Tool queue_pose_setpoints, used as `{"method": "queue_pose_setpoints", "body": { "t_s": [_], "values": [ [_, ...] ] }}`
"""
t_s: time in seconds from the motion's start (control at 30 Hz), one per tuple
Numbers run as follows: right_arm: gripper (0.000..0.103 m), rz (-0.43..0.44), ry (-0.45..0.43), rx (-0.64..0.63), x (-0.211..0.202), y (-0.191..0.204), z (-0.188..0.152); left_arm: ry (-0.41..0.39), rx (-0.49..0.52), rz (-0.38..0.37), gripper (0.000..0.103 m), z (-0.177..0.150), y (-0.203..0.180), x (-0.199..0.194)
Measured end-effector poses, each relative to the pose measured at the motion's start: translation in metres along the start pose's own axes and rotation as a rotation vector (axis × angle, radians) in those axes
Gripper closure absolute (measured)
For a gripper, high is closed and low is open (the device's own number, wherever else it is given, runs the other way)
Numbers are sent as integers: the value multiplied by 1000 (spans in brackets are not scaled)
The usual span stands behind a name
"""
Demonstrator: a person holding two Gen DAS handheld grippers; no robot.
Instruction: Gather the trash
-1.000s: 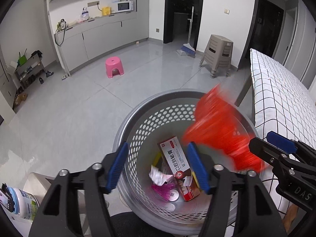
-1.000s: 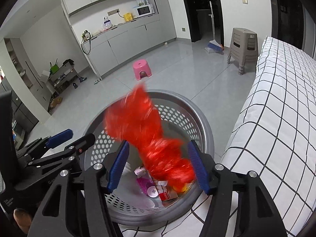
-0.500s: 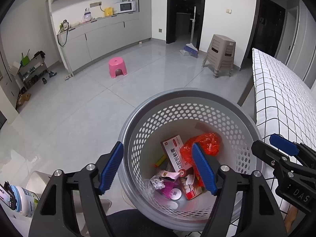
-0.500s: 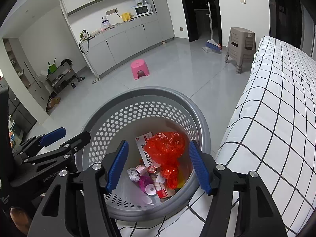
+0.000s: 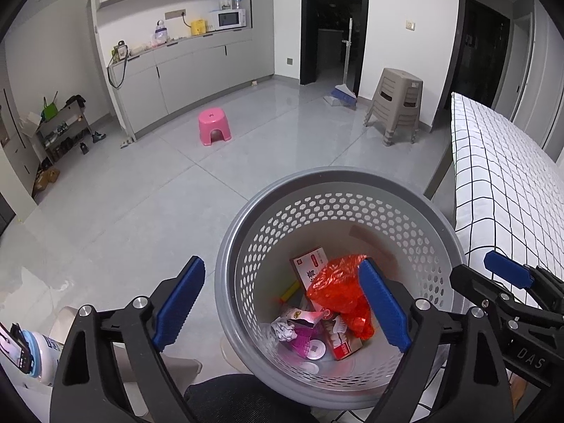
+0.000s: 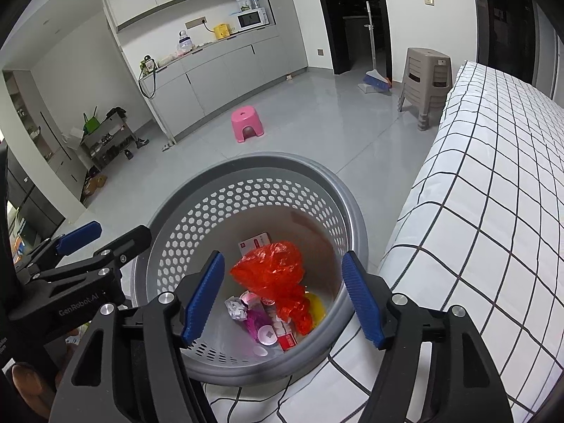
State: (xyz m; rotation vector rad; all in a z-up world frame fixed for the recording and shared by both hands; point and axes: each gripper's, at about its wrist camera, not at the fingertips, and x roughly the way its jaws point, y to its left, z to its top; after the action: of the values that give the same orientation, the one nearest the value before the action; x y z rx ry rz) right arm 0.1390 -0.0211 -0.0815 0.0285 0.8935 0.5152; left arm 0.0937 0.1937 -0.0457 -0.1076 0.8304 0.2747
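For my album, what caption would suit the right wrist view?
Red plastic bag lying among trash in the grey perforated bin, right gripper opening empty above it.

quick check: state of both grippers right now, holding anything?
Left gripper: jaws opening, empty.
Right gripper: jaws opening, empty; the red bag lies in the basket.

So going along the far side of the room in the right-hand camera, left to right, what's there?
Shoe rack → microwave → dark doorway → broom → stacked stools → checked bed.
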Motion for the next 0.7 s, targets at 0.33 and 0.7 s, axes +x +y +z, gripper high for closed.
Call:
{"method": "queue_pose_setpoints", "body": {
  "t_s": [0.33,0.7],
  "values": [
    [35,-16,-5,21,-11,-3,-2,-16,11,6,10,3,-2,-11],
    [30,-22,-13,29,-22,-2,-3,-23,10,-5,7,4,-2,-18]
  ]
}}
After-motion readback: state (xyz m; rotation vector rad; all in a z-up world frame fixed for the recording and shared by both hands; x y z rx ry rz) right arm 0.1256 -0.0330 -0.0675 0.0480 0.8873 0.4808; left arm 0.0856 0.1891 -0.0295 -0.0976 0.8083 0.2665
